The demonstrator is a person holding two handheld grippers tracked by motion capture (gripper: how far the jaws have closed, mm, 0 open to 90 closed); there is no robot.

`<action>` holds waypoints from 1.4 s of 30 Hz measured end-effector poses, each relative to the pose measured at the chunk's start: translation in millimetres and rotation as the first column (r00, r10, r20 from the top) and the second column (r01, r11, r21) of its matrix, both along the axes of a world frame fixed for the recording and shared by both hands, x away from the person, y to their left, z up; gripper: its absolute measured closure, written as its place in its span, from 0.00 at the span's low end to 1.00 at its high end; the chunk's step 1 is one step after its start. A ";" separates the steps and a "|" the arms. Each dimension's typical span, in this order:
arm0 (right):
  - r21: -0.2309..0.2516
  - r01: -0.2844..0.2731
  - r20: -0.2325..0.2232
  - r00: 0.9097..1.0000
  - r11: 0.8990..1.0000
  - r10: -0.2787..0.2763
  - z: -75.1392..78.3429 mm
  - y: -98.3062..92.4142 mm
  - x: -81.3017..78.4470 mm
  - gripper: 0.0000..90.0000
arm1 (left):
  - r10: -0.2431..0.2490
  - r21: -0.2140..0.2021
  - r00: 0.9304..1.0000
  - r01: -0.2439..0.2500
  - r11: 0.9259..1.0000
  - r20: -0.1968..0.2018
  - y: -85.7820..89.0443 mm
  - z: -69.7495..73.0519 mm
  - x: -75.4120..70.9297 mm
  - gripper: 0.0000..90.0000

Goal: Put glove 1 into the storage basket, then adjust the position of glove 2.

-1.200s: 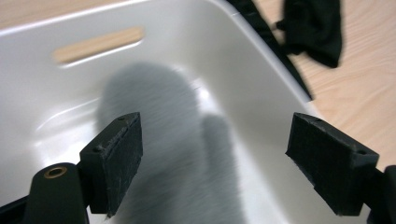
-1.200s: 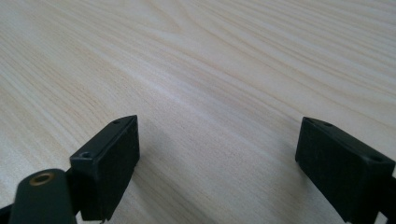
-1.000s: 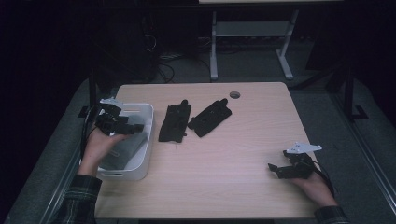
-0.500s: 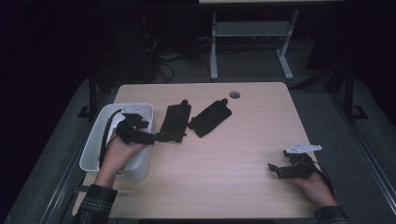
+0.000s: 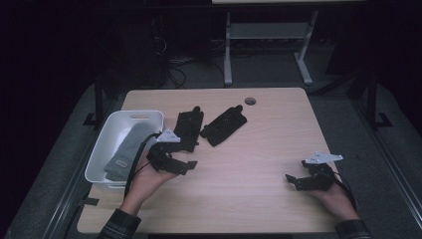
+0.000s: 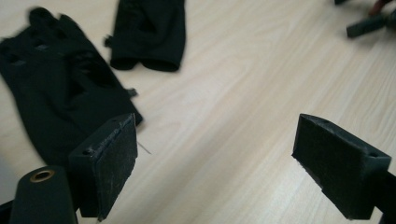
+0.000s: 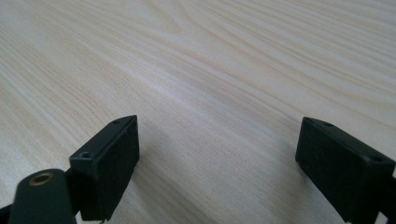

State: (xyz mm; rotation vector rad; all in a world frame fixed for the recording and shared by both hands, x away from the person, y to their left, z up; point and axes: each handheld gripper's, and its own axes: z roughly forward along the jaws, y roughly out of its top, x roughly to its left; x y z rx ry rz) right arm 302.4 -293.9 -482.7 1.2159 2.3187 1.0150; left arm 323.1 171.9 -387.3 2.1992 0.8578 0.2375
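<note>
Your left gripper (image 5: 175, 160) hangs just near side of nearer black glove (image 5: 187, 130), jaws wide, holding nothing. Likely job: pick up glove, drop in white bin (image 5: 97, 160) at left, beside grey glove (image 5: 125, 148) already inside. Go low, slide one jaw under cuff edge, pinch cloth, not table. Glove flat, floppy, fingers pointing far. Second black glove (image 5: 224, 124) lies just right. Your right gripper (image 5: 304, 180) rests near right, jaws wide, holding nothing.
</note>
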 end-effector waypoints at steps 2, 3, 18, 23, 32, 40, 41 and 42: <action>0.000 0.003 0.003 1.000 1.000 -0.003 -0.1 -0.2 0.4 0.15 | -0.010 0.006 1.000 0.010 1.000 -0.004 -4.1 -7.8 -3.0 0.14; -0.002 0.008 0.002 1.000 1.000 -0.008 -0.1 -0.5 0.6 0.13 | -0.009 0.003 1.000 0.009 1.000 -0.009 -6.3 -12.3 -5.0 0.14; -0.021 0.016 -0.030 0.999 1.000 -0.016 3.7 2.4 3.3 0.16 | -0.039 0.081 0.999 0.039 0.996 -0.005 -23.3 -55.8 -16.0 0.14; -0.011 -0.003 -0.035 0.999 1.000 0.003 6.9 9.6 6.7 0.20 | -0.041 0.095 0.999 0.041 0.995 -0.001 -22.6 -64.0 -15.0 0.14; 0.034 -0.094 -0.012 0.995 0.995 0.094 24.2 40.1 19.8 0.44 | -0.076 0.121 0.997 0.074 0.990 0.012 -23.7 -81.7 -15.8 0.14; 0.052 -0.208 -0.005 0.978 0.977 0.209 37.6 81.1 41.7 0.82 | -0.090 0.059 0.994 0.086 0.995 0.068 -14.5 -88.8 -17.2 0.14; 0.052 -0.218 -0.001 0.976 0.975 0.219 40.2 86.5 44.9 0.86 | -0.097 0.045 0.992 0.094 0.995 0.075 -13.8 -90.1 -17.0 0.14; 0.053 -0.226 0.001 0.974 0.973 0.226 42.8 92.1 48.2 0.90 | -0.097 0.047 0.992 0.094 0.994 0.077 -13.8 -90.1 -16.9 0.14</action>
